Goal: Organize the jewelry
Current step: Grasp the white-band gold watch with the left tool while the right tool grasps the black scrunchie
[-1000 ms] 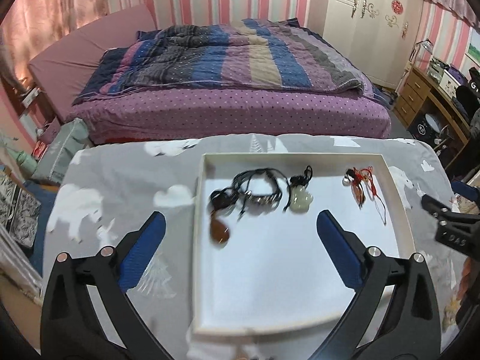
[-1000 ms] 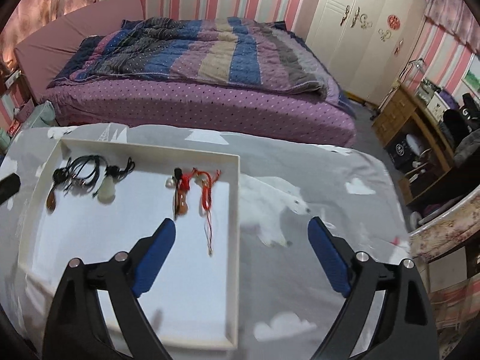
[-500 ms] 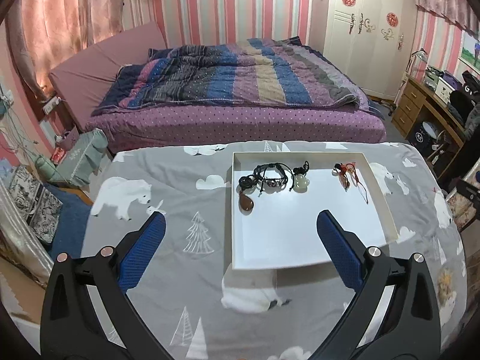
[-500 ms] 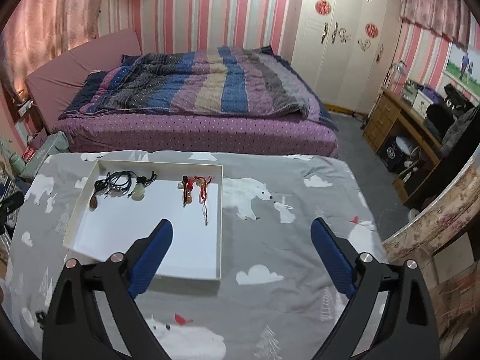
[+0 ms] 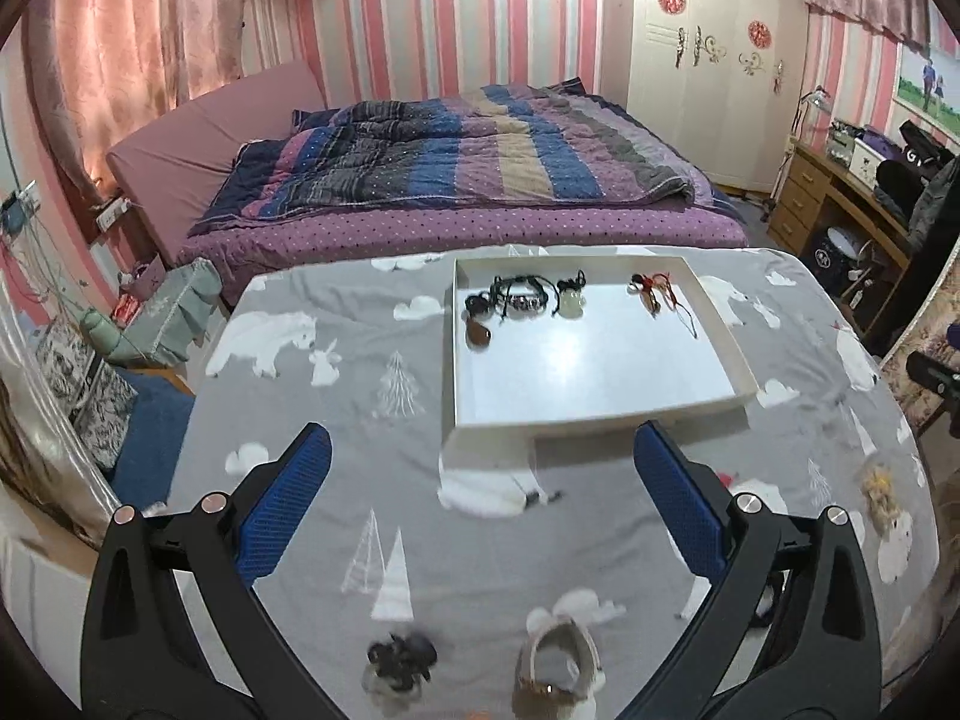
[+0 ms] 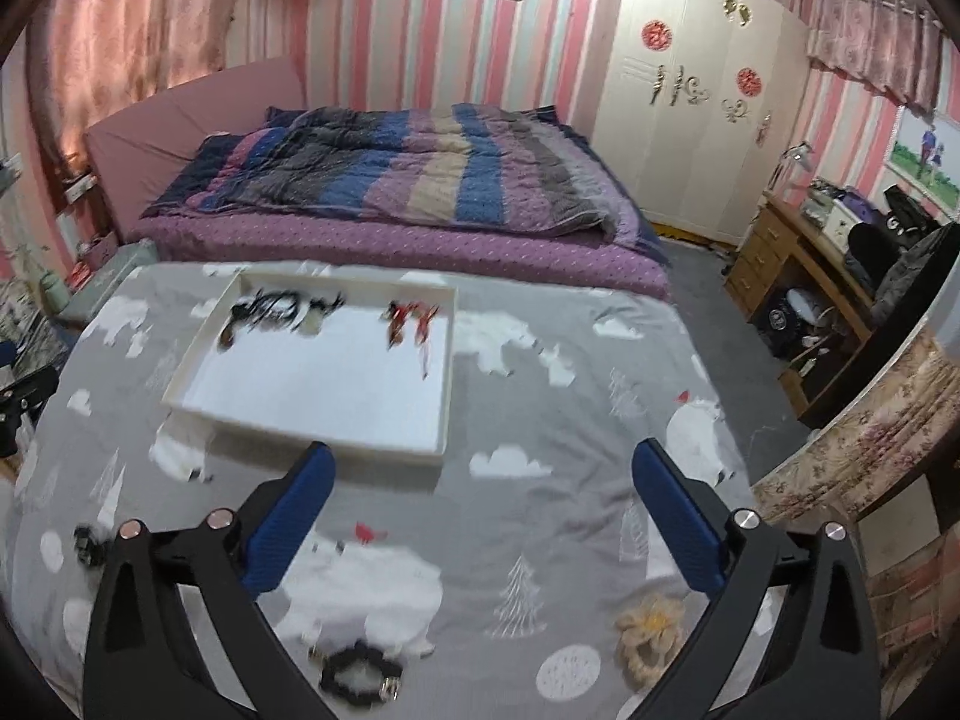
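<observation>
I'm in a home bedroom: bed (image 5: 456, 180) with striped quilt (image 5: 480, 144), pink-striped walls, white wardrobe (image 5: 714, 60), wooden desk (image 5: 840, 192).

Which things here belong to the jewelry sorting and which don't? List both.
Job:
white tray
black cord bracelets
brown pendant
pale pendant
red cord piece
black scrunchie
cream scrunchie

Lying about:
striped quilt
wardrobe
wooden desk

- Right view: jewelry (image 6: 288, 312) in the tray (image 6: 312, 438) is motion-smeared; pieces indistinguishable.
- Left view: 2 near-edge items, a dark clump (image 5: 401, 660) and a beige piece (image 5: 561, 669), are blurred; the beige one is cut off.
</observation>
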Action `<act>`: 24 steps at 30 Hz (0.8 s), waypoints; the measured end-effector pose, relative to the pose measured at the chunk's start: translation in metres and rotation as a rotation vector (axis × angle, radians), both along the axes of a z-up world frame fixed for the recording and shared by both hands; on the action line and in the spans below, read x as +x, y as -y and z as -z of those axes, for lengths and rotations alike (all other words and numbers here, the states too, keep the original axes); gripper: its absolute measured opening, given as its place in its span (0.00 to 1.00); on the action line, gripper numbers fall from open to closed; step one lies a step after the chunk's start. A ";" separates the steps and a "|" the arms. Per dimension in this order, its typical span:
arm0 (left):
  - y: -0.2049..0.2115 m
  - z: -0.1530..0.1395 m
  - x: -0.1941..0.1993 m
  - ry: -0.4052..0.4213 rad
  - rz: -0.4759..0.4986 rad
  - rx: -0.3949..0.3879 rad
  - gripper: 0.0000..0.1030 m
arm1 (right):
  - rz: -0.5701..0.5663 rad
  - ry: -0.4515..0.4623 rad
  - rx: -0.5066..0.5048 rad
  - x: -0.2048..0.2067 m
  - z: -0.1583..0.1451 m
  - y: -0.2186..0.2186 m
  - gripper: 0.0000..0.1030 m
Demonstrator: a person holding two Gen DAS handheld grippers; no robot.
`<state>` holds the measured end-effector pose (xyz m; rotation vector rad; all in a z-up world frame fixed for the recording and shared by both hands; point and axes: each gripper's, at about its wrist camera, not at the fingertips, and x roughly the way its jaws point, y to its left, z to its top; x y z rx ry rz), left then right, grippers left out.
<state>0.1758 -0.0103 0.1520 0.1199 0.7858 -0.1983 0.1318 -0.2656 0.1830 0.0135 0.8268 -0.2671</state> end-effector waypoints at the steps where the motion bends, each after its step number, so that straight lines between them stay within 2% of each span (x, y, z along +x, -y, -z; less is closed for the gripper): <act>1: -0.002 0.005 -0.005 -0.004 -0.009 0.002 0.97 | 0.006 -0.006 0.000 -0.007 0.006 0.000 0.97; 3: -0.008 0.019 -0.016 -0.021 -0.015 -0.010 0.97 | 0.022 -0.014 0.010 -0.016 0.019 -0.001 0.97; 8: -0.018 0.058 -0.044 -0.049 -0.024 -0.023 0.97 | 0.045 -0.046 0.107 -0.042 0.075 -0.006 0.97; 13: -0.022 0.098 -0.063 -0.096 -0.036 -0.019 0.97 | 0.068 -0.053 0.134 -0.064 0.117 -0.016 0.97; 17: -0.013 0.123 -0.075 -0.137 -0.010 -0.006 0.97 | 0.085 -0.027 0.093 -0.081 0.133 -0.023 0.97; 24: 0.002 0.146 -0.080 -0.166 0.044 0.007 0.97 | 0.087 -0.053 0.160 -0.093 0.157 -0.022 0.97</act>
